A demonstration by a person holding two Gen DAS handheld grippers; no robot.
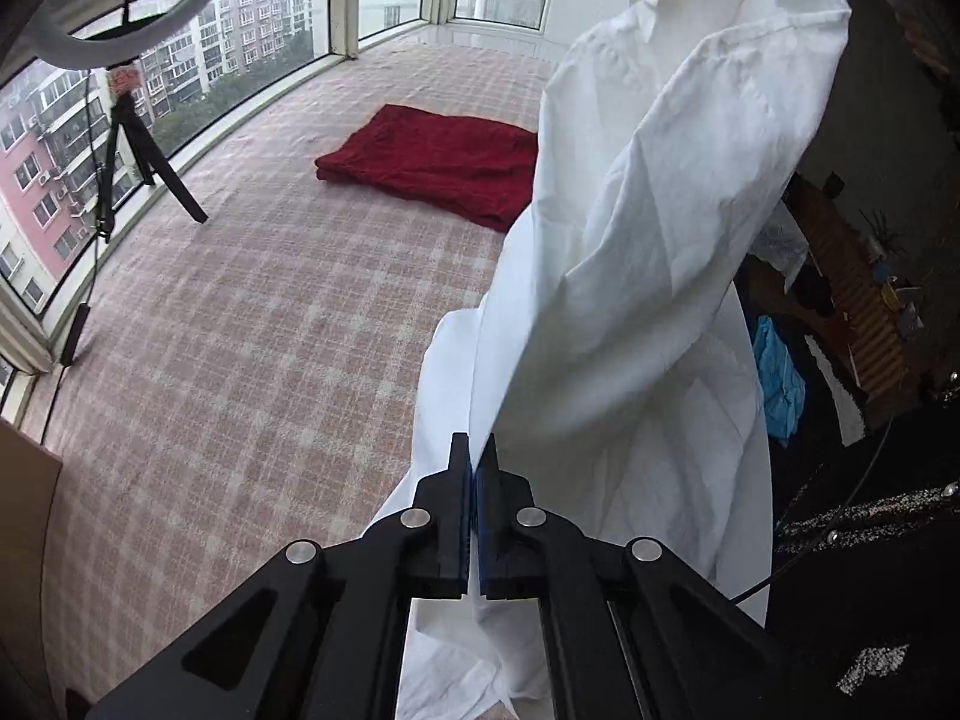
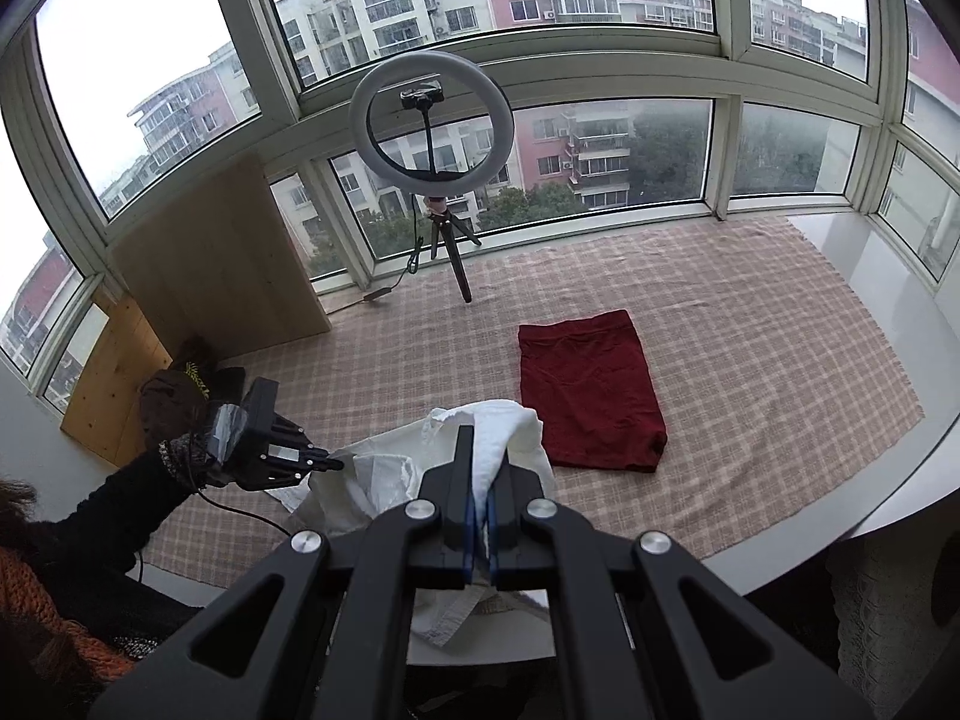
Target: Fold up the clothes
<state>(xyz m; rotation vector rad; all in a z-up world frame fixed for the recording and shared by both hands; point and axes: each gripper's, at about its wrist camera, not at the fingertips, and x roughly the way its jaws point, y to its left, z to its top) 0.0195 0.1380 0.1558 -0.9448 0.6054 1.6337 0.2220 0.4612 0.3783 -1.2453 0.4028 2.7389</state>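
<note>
Shirt [image 1: 630, 240], white: gripped at two points and hung partly clear of the desk [image 2: 888, 498]. Draped down the right of the left wrist view, collar at top, lower folds trailing near the jaws. Lay bunched at the near edge of the checked cloth [image 1: 240, 330] in the right wrist view.

Left gripper [image 1: 474, 462]: jaws clenched on an edge of the white shirt, with cloth seen between the blue pads. Carried by a gloved hand [image 2: 174, 420] at near left.

Right gripper [image 2: 483, 456]: jaws clenched on a fold of the same shirt, with fabric spilling over both sides.

Red garment [image 1: 438, 162]: lay folded flat on the checked cloth, beyond the shirt and just right of it in the right wrist view.

Ring light [image 2: 358, 120] on tripod [image 2: 456, 258]: stood at the far edge by the windows. Wooden boards [image 2: 222, 252]: leaned at far left.
</note>
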